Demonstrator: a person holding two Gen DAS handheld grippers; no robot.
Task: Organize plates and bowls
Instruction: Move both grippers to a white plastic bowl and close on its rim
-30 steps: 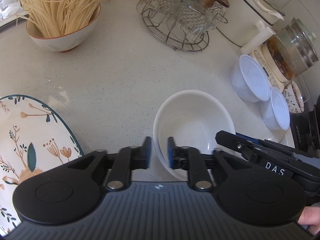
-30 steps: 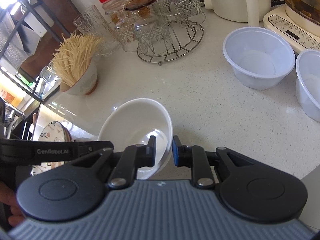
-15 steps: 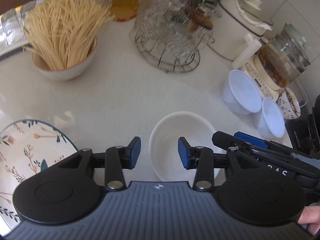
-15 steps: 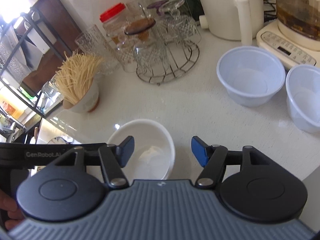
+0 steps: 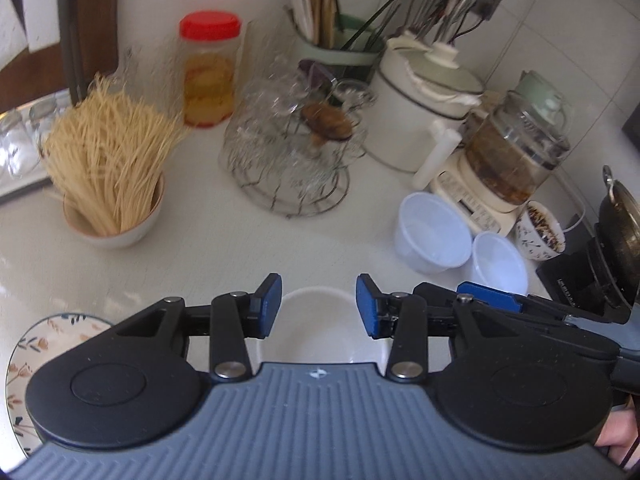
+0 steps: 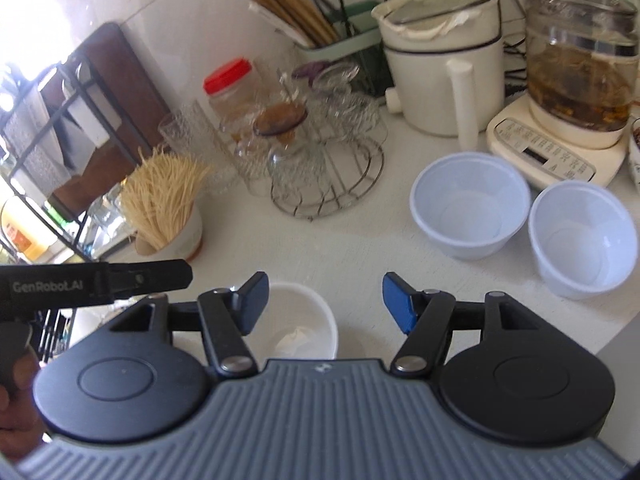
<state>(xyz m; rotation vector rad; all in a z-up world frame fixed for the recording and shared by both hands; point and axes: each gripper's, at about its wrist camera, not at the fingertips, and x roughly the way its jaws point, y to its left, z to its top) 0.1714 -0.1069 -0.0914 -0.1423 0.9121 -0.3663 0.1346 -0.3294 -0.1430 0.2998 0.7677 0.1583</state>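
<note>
Nearest, just below and ahead of both tools: white bowl [image 5: 318, 326] upright on the pale counter [image 5: 248, 248], untouched. Left gripper [image 5: 318, 312] parted to a middling gap, pads clear of the rim on either side, nothing held. Right gripper [image 6: 324, 304] spread wider, also empty, its left pad over the bowl's rim without contact, its right pad over bare counter. Round bowl, so no long axis to line up with; seemingly equal reach for either hand, the left one more squarely centred over it.

Off to the left of the bowl, partly hidden behind the left tool: floral plate [image 5: 40, 344], flat on the counter. Farther right, well apart from the white bowl: two plastic bowls [image 6: 470, 204] side by side, just touching or nearly so, closer to the right hand. Likely next pick there or at the plate.

Beyond: noodle bowl [image 5: 116, 216], wire rack of glasses [image 5: 292, 168], red-lidded jar [image 5: 209, 72], white pot [image 5: 424, 120], glass kettle [image 5: 516, 152], utensil holder against the tiled wall.
</note>
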